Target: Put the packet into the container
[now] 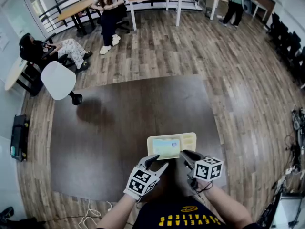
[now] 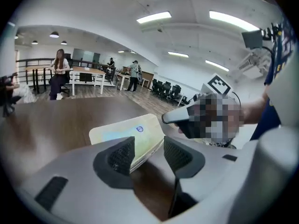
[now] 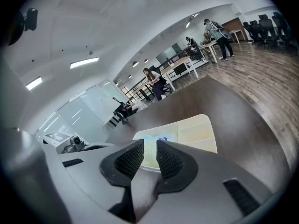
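Observation:
A cream container with small compartments stands near the front edge of the dark table. A pale blue-green packet lies flat in its large compartment. My left gripper is at the container's front left corner. In the left gripper view that corner with the packet reaches in between the jaws of the left gripper, against the left pad, with a gap to the right pad. My right gripper is narrowly closed over the container's near rim, with the packet just beyond.
The brown table stretches away beyond the container. A white chair stands at its far left corner. People sit at desks further back and one stands at the far right. A white cable lies on the floor by my left arm.

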Tool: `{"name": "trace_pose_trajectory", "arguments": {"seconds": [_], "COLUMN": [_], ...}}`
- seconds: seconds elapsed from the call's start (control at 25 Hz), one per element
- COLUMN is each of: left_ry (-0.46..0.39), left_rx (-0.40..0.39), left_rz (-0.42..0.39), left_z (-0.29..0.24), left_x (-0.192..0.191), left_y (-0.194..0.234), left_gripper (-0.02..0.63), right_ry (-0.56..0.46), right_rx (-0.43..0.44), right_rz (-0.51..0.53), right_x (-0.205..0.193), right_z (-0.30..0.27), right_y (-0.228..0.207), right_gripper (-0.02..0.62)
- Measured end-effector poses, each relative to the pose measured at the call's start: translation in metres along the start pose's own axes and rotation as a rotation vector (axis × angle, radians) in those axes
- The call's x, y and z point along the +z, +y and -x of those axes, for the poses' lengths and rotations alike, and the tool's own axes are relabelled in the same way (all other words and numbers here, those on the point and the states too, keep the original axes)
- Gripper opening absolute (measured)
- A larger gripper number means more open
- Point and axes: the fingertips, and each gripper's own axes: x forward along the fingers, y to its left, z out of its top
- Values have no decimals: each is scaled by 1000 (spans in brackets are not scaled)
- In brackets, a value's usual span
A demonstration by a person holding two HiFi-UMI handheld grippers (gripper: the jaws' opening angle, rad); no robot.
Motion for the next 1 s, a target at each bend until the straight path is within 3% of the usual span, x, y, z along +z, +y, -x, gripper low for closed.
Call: {"name": "trace_pose_trajectory", "arguments": {"seconds": [0.16, 0.32, 0.64, 0.88, 1.0], "left_ry": [-80, -147, -224, -310, -345], "left_rx": [-9, -18, -32, -37, -15], "left_rz": [111, 162, 204, 248, 248], "left_z": [14, 26, 47, 61, 71], "left_x": [8, 19, 32, 54, 65], "left_y": [-13, -29, -61, -68, -64], "left_gripper": [102, 12, 0, 0, 0], "right_ry": [-36, -59, -90, -190, -235], "right_rx": [29, 66, 146, 134, 163], "right_rz": [67, 111, 175, 360, 376], "right_x": [3, -1, -5, 19, 29], "right_z": [15, 30, 53, 65, 71], "right_y": [20, 41, 79, 103, 114], "right_gripper": [82, 22, 9, 11, 11]}}
